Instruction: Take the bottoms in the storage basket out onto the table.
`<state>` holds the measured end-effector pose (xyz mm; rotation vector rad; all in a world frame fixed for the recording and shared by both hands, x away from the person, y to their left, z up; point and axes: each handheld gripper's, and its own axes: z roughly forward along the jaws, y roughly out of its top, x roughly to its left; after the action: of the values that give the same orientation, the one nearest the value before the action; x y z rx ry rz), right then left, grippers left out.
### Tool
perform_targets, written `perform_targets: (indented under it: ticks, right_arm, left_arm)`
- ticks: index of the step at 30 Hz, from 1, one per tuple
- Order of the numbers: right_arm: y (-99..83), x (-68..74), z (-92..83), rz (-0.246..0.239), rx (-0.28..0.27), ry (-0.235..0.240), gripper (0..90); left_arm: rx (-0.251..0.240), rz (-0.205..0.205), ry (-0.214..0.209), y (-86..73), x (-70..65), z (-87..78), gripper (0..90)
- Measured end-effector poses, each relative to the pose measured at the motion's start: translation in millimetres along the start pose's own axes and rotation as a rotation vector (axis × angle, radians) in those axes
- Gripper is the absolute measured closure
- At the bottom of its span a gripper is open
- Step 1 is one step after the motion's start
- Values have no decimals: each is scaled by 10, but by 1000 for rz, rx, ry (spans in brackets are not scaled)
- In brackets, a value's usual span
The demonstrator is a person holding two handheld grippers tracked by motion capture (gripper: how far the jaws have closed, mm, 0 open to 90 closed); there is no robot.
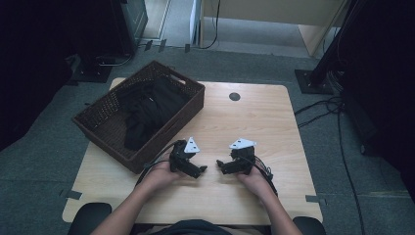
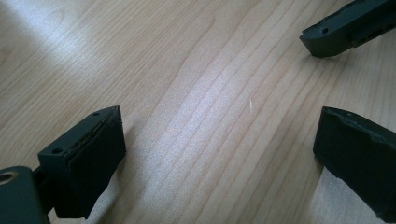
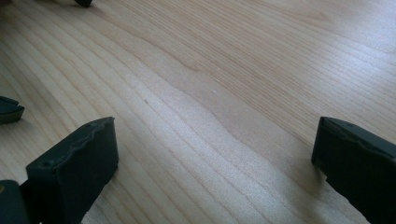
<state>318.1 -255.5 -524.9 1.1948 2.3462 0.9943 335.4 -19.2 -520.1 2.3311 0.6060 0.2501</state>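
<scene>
Black cloth, a crumpled dark garment (image 1: 147, 110), lay heaped inside the dark brown woven rectangular basket (image 1: 113, 147) at the table's far left corner, the basket turned at an angle with its left part hanging past the table's left edge. That heap looked like the work in hand, since it was the nearest loose thing to the grippers.

The left gripper (image 1: 199, 170) rested near the table's near edge, just beside the basket's near corner, its jaws spread wide with bare wood between them; the left gripper view showed its two black pads (image 2: 88, 163) well apart. The right gripper (image 1: 221, 166) lay close by, tip towards tip with the left one, equally released and holding nothing, its pads (image 3: 79, 163) splayed over plain grain.

Judged from this, the main risk was the overhang: a pull on the cloth towards the person could drag or tip the light basket off the left edge. Black fabric against a dark weave would also hide folds, so a claw might pinch the basket wall, or snag only one layer. The trailing cables could catch on the basket's corner.

Counted: one garment heap (whether one piece or several could not be told), one basket, two grippers, one pale wooden table (image 1: 254, 122), one small dark round disc (image 1: 234, 96) near its far edge.
</scene>
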Motion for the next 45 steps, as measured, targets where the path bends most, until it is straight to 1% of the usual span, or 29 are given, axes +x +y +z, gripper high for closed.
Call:
perform_targets:
  ticks: [25, 36, 37, 40, 43, 44, 45]
  right_arm:
    - [-5, 5, -6, -8, 1, 5, 2]
    - [-5, 5, -6, -9, 1, 5, 2]
    - [-5, 5, -6, -8, 1, 5, 2]
    - [-5, 5, -6, -9, 1, 6, 2]
    - [-5, 5, -6, -9, 1, 5, 2]
    - [-5, 5, -6, -10, 1, 6, 2]
    - [-5, 5, -6, -10, 1, 6, 2]
  left_arm:
    - [0, -6, 6, -1, -2, -2, 22]
    - [12, -15, 14, 13, -14, -11, 28]
    - [18, -14, 11, 20, -18, -29, 69]
    - [27, -10, 7, 30, -27, -53, 138]
    - [32, -9, 4, 36, -31, -55, 138]
    - [50, 3, -2, 48, -32, -64, 138]
    - [54, 0, -8, 53, -34, -68, 139]
